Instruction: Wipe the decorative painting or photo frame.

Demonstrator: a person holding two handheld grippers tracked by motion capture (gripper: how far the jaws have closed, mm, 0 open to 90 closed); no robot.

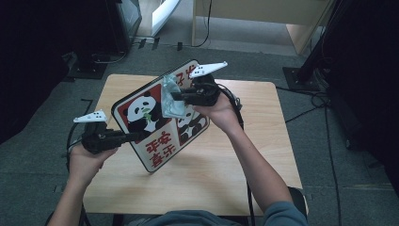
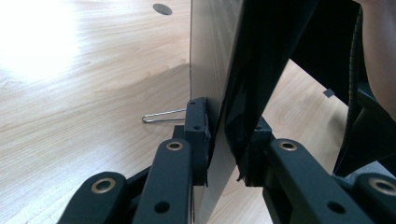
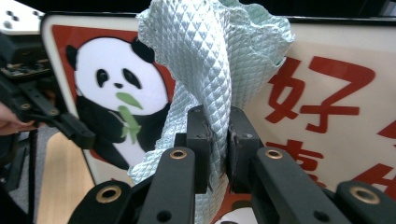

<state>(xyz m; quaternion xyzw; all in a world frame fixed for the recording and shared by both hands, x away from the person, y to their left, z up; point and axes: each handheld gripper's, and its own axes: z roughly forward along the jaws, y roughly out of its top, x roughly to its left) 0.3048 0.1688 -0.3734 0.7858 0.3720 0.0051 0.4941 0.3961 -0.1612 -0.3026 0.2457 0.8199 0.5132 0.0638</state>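
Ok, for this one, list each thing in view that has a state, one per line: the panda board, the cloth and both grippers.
panda board: lifted off the table, tilted, printed face toward the person, edge clamped.
cloth: bunched, pinched, lying against the board's face.
left gripper: shut on the board's edge.
right gripper: shut on the cloth.
wire clip: lying flat on the table.

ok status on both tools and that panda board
Left tool shut on panda board edge, board tilted up off the table. Right tool shut on pale green cloth, cloth against board face. Nothing in the way.
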